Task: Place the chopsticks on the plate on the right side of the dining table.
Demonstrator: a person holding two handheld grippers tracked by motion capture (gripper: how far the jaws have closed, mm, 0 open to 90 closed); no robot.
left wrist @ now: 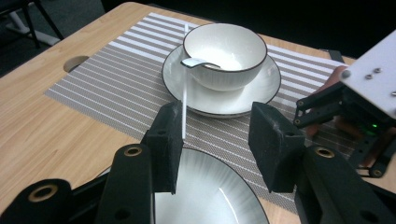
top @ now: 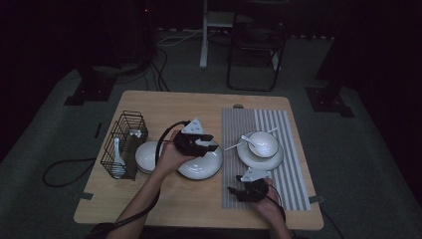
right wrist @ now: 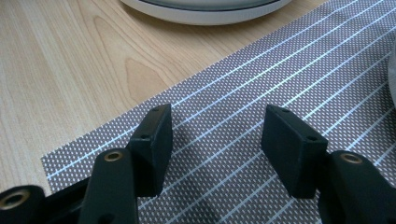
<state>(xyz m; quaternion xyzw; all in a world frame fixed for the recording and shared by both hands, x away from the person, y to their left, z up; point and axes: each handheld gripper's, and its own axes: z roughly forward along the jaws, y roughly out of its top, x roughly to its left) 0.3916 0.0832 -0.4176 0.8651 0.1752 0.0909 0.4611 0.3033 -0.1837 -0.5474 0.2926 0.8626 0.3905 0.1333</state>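
My left gripper (top: 209, 144) hovers open over a white plate (top: 201, 165) near the table's middle, and nothing sits between its jaws (left wrist: 218, 121). Ahead of it lies a striped placemat (left wrist: 112, 79) carrying a second plate (left wrist: 266, 88) with a white bowl (left wrist: 226, 53) on it. A spoon (left wrist: 198, 62) rests in that bowl, and a thin white stick (left wrist: 184, 100) lies across the plate's rim onto the mat. My right gripper (top: 235, 191) is low over the mat's near left corner, open and empty (right wrist: 215, 126), and it points toward the middle plate's edge (right wrist: 205, 9).
A black wire basket (top: 124, 144) with a white spoon (top: 117, 154) in it stands at the table's left side. A small white bowl (top: 145, 157) sits between the basket and the middle plate. Beyond the table stand a chair (top: 256, 50) and stand legs.
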